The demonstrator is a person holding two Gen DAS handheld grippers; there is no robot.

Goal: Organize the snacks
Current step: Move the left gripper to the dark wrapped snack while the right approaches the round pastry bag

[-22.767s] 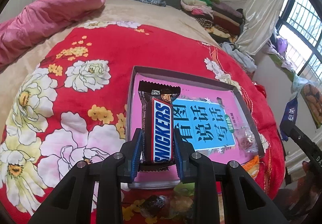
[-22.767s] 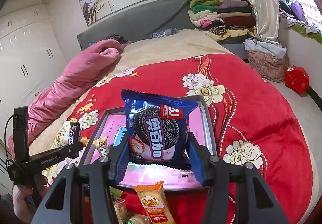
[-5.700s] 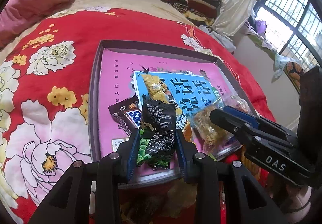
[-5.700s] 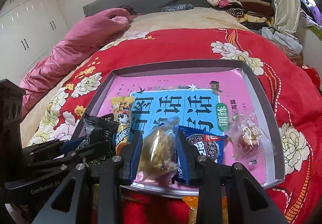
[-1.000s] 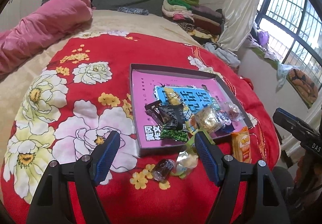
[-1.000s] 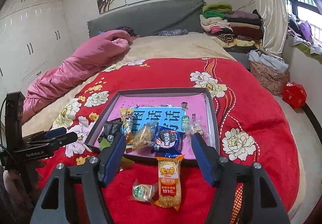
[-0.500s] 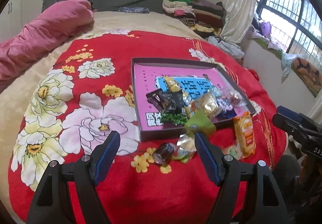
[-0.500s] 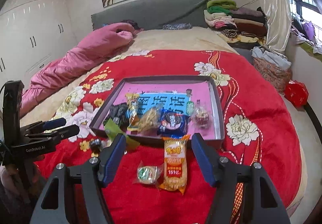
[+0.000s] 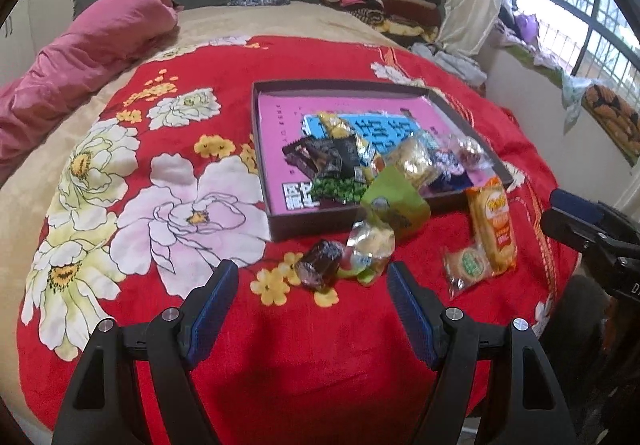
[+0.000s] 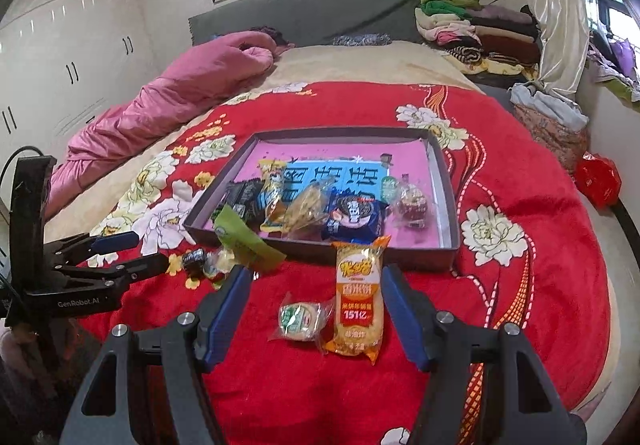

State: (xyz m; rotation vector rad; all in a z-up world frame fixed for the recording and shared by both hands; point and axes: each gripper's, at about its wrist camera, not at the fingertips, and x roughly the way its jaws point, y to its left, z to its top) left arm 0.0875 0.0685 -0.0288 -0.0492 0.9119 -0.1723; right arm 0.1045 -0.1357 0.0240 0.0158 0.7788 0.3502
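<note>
A dark box tray [image 9: 312, 223] [image 10: 452, 213] with a pink and blue floor lies on the red flowered blanket and holds several snack packets. In front of it lie a dark wrapped candy [image 9: 320, 265], a clear-wrapped sweet [image 9: 370, 245], a green packet [image 9: 394, 201] leaning on the tray wall, an orange rice-cracker pack [image 10: 358, 309] and a small round green-label cake [image 10: 298, 319]. My left gripper [image 9: 310, 277] is open and empty, just short of the dark candy. My right gripper [image 10: 314, 283] is open and empty, with the orange pack and round cake between its fingers' lines.
A pink quilt [image 10: 180, 97] lies along the left side of the bed. Folded clothes [image 10: 472, 29] are stacked at the headboard's right. The bed's edge drops off at right near a red bag [image 10: 600, 179]. The left gripper [image 10: 108, 257] also shows in the right wrist view.
Both grippers have come down and closer to the loose snacks in front of the tray. The jaws have kept the same width. No snack has moved.
</note>
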